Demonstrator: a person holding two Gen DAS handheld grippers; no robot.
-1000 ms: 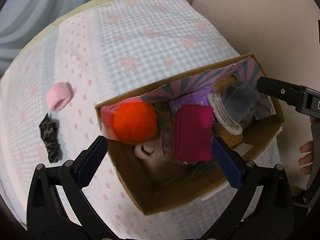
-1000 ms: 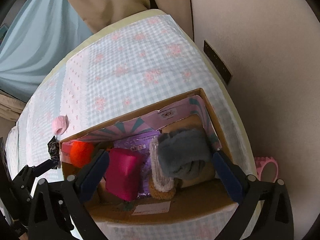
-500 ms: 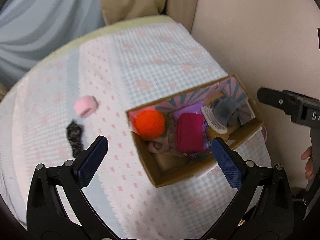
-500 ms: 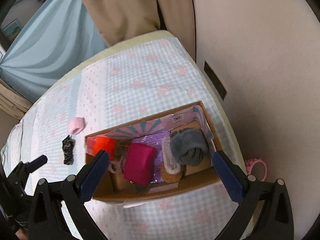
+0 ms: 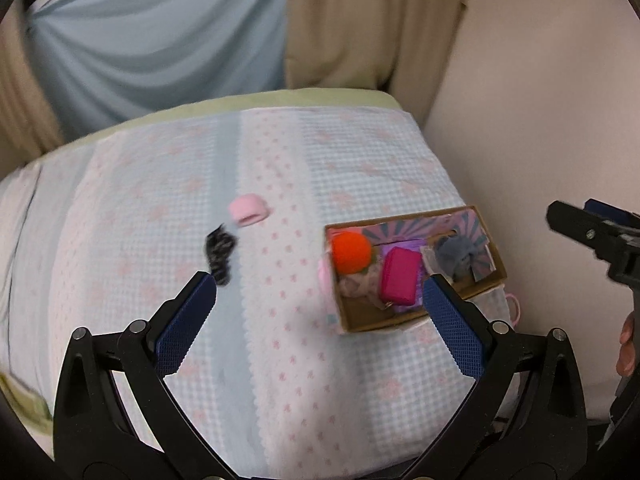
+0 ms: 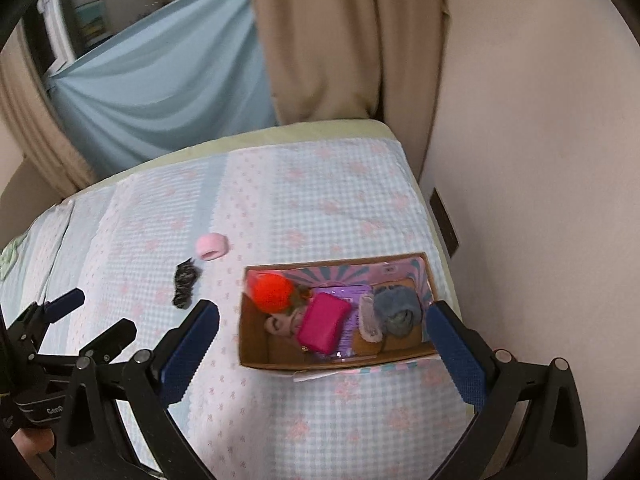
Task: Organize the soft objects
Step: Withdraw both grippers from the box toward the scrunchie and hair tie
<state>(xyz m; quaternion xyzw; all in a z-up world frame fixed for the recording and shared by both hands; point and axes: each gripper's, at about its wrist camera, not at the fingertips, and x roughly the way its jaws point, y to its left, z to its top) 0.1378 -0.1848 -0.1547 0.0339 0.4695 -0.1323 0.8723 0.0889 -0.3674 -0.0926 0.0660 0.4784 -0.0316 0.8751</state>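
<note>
A cardboard box [image 5: 384, 320] [image 6: 256, 344] sits on the bed near the wall. It holds an orange pompom [image 5: 351, 253] [image 6: 273, 293], a magenta pouch [image 5: 400, 276] [image 6: 322, 322], a grey fuzzy item [image 5: 454, 255] [image 6: 396, 310] and other soft things. A pink roll [image 5: 248, 209] [image 6: 212, 246] and a dark patterned scrunchie [image 5: 219, 255] [image 6: 185, 283] lie on the bedspread left of the box. My left gripper [image 5: 320, 304] is open and empty, high above the bed. My right gripper [image 6: 322, 336] is open and empty above the box.
The bed has a checked pastel bedspread [image 5: 280, 360] [image 6: 320, 200]. A wall runs along its right side, with a dark plate [image 6: 445, 222] on it. Curtains [image 6: 352, 40] hang behind. A pink ring [image 5: 514, 309] lies by the box's right end.
Both grippers have pulled back and up from the box, so the box looks much smaller. Both stayed open and empty. The left view has swung left toward the pink roll and scrunchie.
</note>
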